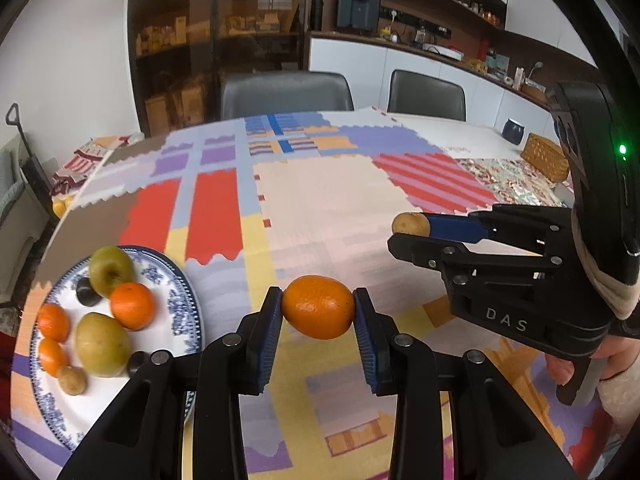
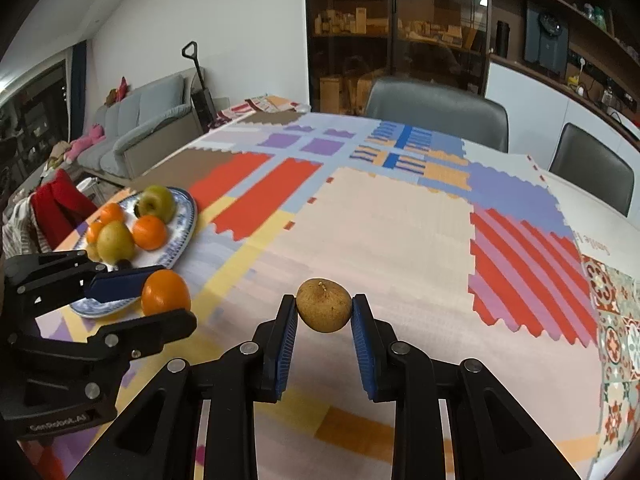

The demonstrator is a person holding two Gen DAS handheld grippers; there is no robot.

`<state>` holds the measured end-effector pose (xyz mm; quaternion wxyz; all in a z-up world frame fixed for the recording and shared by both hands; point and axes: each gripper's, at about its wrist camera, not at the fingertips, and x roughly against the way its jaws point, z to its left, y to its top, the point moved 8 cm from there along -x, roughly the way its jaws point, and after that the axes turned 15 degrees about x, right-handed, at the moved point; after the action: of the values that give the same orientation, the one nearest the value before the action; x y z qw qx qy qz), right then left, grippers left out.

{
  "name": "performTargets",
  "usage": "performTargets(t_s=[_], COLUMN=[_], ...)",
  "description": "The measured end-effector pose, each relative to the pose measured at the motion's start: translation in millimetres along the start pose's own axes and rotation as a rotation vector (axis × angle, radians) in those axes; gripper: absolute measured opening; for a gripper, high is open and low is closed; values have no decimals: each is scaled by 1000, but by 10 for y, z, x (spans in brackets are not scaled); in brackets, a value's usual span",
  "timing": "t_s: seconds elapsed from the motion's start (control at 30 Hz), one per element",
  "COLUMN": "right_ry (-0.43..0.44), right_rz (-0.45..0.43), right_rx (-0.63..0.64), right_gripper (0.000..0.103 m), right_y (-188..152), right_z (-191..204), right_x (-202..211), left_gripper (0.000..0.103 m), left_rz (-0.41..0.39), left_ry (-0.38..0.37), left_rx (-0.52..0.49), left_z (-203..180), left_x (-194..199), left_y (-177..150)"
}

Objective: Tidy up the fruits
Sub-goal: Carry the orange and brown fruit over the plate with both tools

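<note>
My left gripper (image 1: 318, 308) is shut on an orange (image 1: 318, 307) and holds it above the patterned tablecloth, just right of the blue-and-white plate (image 1: 182, 308). The plate holds a green apple (image 1: 111, 270), a yellow-green pear (image 1: 102, 344), several small oranges (image 1: 132, 306), dark plums (image 1: 87, 292) and a small brown fruit (image 1: 72, 380). My right gripper (image 2: 324, 312) is shut on a small brown round fruit (image 2: 324, 310), held above the cloth. The right gripper also shows in the left wrist view (image 1: 408, 236), and the left gripper in the right wrist view (image 2: 166, 298).
A wicker basket (image 1: 546, 156) and a dark blue jar (image 1: 513, 131) stand at the table's far right. Two grey chairs (image 1: 286, 94) stand behind the table. A sofa (image 2: 140, 128) is off to the left.
</note>
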<state>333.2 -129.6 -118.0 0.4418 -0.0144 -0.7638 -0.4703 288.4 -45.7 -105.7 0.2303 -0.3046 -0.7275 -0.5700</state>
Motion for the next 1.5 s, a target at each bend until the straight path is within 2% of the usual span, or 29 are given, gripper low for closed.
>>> performTargets(t_s=[0.4, 0.73, 1.1, 1.5], right_ry=[-15, -44, -11, 32], right_rz=[-76, -128, -151, -151], right_rx=[-34, -31, 3, 37], right_gripper=[29, 29, 29, 29], right_y=[115, 233, 512, 881], right_z=[272, 616, 1150, 1625], right_x=[456, 777, 961, 899], left_gripper=[35, 35, 35, 35], left_rz=[-97, -153, -211, -236], left_ry=[10, 40, 97, 132], left_rx=[-5, 22, 75, 139], left_z=[84, 323, 771, 1377], left_x=[515, 961, 1439, 1653], left_y=[59, 44, 76, 36])
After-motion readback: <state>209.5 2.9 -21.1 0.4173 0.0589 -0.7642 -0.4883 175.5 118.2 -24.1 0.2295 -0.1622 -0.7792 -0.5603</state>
